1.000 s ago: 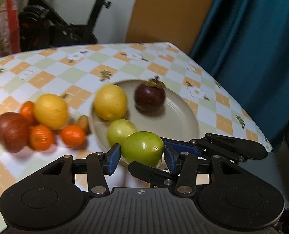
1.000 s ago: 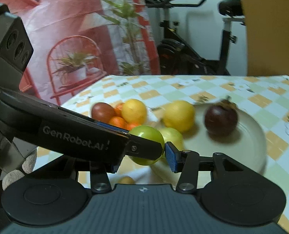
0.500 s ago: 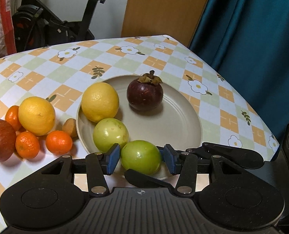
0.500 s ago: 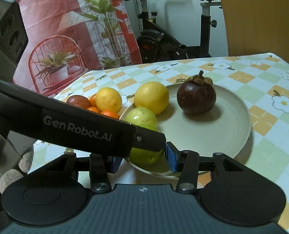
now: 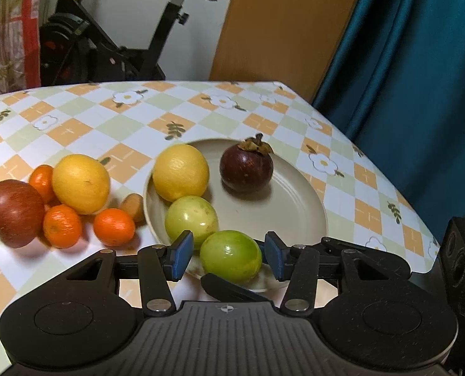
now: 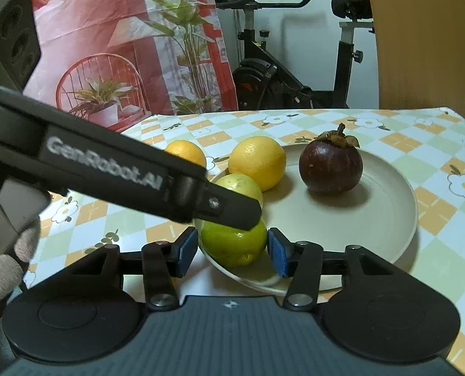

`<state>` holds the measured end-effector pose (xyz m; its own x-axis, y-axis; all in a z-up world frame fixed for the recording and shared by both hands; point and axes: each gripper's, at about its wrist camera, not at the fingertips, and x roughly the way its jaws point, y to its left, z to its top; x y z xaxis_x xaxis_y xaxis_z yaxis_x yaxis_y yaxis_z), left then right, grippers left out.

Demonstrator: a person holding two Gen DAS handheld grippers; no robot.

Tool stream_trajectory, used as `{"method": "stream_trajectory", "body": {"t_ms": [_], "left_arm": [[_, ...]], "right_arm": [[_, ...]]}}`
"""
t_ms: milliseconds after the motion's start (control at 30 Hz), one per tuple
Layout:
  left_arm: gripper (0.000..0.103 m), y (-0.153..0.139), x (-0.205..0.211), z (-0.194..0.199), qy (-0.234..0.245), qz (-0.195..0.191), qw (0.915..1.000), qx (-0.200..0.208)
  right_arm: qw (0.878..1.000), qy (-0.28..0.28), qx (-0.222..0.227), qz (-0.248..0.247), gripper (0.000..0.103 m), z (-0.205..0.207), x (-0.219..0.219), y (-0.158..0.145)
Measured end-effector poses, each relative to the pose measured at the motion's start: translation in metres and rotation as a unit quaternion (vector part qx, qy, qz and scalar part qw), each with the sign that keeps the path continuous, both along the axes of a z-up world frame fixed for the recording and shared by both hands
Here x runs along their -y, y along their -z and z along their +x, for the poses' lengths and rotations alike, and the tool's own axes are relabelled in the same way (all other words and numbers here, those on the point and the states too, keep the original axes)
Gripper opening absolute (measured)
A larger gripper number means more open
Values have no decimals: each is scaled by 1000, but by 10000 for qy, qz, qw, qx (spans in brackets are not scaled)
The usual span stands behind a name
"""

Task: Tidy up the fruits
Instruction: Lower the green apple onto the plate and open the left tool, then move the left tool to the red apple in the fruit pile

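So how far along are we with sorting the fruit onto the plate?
Four fruits sit on the plate: a lemon, a mangosteen and two green fruits, the nearer one between the open left tool and right tool. Left on the tablecloth: an apple, another lemon, three small oranges and a small brown fruit.

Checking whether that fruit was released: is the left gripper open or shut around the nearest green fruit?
Open. The left gripper fingers stand apart from the green fruit, gaps showing both sides; it rests on the plate.
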<state>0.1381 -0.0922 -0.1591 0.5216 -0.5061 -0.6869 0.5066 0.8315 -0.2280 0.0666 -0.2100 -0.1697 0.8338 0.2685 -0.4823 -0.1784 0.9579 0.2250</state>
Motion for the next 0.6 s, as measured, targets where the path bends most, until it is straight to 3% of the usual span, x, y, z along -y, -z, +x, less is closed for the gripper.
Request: {"method": "stream_trajectory", "body": {"t_ms": [300,600], "left_arm": [[53,-7,-21,-6,-392,-289,9987,155],[53,-10,-35,-2,-676,-342,9969,206]], "right_arm": [[9999,-28,56,-126,59,0,-3,-1],[9995,-2,274,-133,67,-3,-2,-6]]}}
